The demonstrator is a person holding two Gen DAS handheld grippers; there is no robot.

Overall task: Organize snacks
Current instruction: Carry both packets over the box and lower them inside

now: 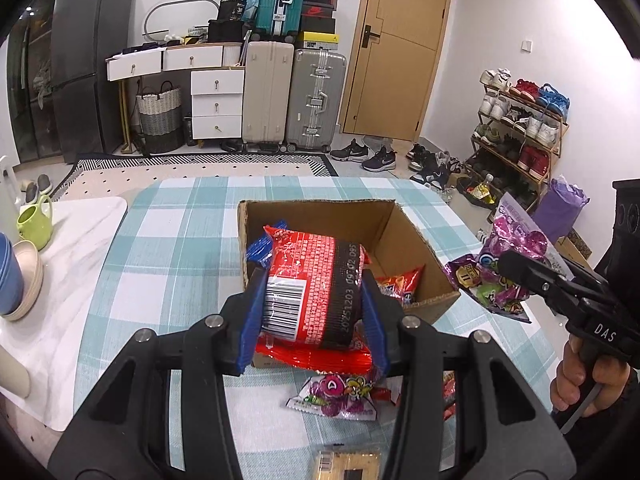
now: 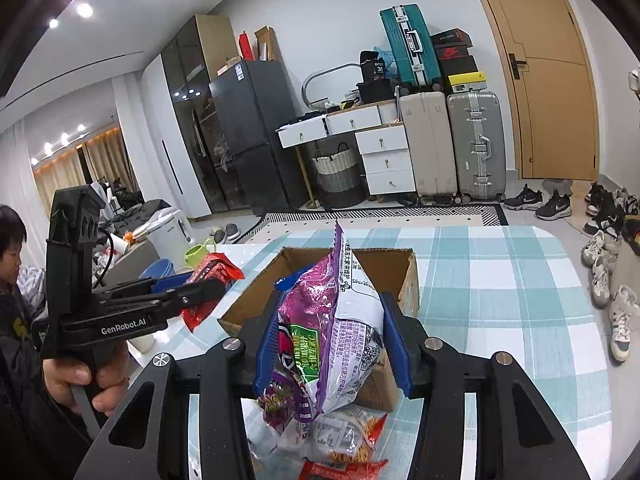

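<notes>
My left gripper [image 1: 314, 300] is shut on a red snack packet [image 1: 316, 288] and holds it over the near edge of an open cardboard box [image 1: 408, 236] on the checked tablecloth. The box holds a blue packet [image 1: 260, 246] and a red-orange packet [image 1: 404, 284]. My right gripper [image 2: 332, 340] is shut on a purple snack bag [image 2: 332, 320], raised to the right of the box; it also shows in the left wrist view [image 1: 504, 268]. The left gripper shows in the right wrist view [image 2: 200, 292]. More packets [image 1: 340, 396] lie on the table before the box.
A green mug [image 1: 36, 220] and stacked bowls [image 1: 20, 280] stand at the table's left on a white cloth. A cracker packet [image 1: 344, 464] lies at the near edge. Suitcases, drawers and a shoe rack [image 1: 520, 136] line the room behind.
</notes>
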